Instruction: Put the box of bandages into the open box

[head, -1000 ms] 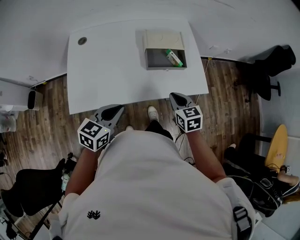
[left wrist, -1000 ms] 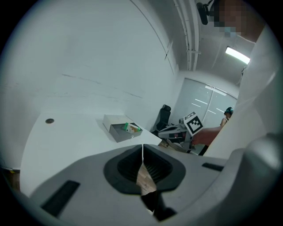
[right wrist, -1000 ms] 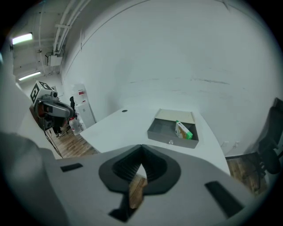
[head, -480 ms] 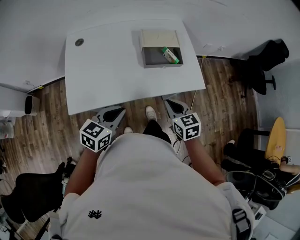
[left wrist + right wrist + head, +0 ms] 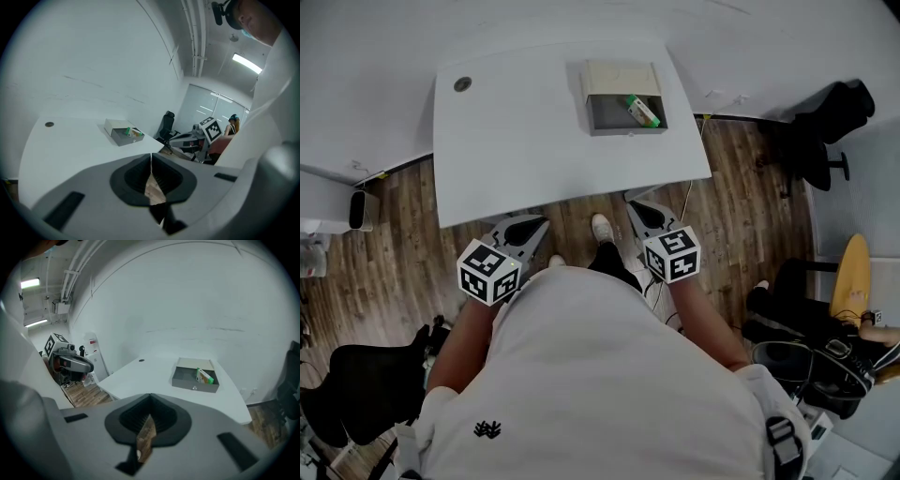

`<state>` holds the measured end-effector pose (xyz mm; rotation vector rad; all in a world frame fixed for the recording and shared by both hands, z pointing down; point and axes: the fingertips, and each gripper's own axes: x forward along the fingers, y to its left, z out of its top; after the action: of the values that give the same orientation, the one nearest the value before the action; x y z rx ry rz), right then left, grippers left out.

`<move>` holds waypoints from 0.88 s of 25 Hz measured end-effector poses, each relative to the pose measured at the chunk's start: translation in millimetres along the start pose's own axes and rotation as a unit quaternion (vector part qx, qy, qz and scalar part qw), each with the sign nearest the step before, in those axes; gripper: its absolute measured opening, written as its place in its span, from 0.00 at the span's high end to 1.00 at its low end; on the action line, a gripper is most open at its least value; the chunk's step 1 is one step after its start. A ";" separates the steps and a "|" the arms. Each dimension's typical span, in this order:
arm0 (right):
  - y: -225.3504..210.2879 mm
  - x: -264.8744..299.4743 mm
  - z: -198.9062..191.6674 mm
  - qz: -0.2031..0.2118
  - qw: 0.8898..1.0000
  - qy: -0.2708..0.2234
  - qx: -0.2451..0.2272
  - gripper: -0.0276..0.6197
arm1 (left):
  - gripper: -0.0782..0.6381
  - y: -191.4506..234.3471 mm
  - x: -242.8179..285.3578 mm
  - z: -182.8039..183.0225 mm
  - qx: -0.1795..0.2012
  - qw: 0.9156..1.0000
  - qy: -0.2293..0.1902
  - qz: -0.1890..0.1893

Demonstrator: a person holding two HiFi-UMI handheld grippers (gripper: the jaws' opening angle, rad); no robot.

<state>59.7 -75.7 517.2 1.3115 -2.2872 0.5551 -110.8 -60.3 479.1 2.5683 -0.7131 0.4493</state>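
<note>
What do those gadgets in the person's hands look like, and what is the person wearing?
Both are grey plastic shells that taper to a point. The left claw and right claw have black ribbed pads, and each tool carries a white cube printed with black square markers. The person wears a pale short-sleeved T-shirt with a small dark logo.

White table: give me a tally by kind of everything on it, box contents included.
Open grey box with beige casing: 1
Green-and-white box of bandages, lying inside that box: 1
Dark round grommet near a corner of the white table: 1
Total: 3
</note>
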 end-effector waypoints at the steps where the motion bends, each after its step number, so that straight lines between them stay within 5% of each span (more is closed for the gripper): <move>1: 1.9 0.4 1.0 0.002 1.000 -0.001 -0.002 0.95 | 0.87 0.7 -0.9 -1.5 -0.001 1.000 0.001 0.001; 22: 14.6 -10.1 10.8 0.014 1.000 -0.014 -0.013 0.95 | 0.87 -1.6 -3.9 -3.2 0.001 1.000 -0.002 0.002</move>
<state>49.5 -67.7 500.9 1.2846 -2.3314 0.5166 -113.7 -55.9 479.7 2.5719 -0.7195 0.4458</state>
